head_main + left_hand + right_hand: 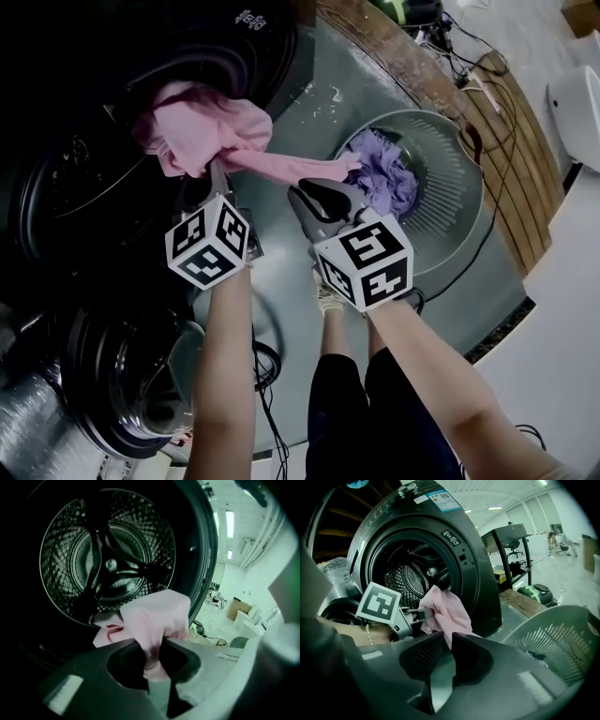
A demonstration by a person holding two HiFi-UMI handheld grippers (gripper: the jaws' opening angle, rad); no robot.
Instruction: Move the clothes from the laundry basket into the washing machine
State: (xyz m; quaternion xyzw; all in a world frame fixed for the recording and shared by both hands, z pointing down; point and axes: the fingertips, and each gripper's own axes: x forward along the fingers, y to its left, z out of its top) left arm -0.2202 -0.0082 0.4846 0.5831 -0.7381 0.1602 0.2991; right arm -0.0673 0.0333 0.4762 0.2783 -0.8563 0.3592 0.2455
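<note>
While the left hand-held gripper (152, 641) clamps the pink garment (157, 613) at the washing machine's (454, 522) mouth and the right hand-held gripper (451, 637), jaws narrow, pinches its trailing sleeve, loading is under way. Next, it seems, both need to push it deep inside; the sleeve could catch on the rim. Purple clothes (386, 178) wait in the laundry basket (464, 202) beyond.

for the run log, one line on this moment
left hand-held gripper: shut on pink garment | right hand-held gripper: shut on same garment | purple clothes: in laundry basket
</note>
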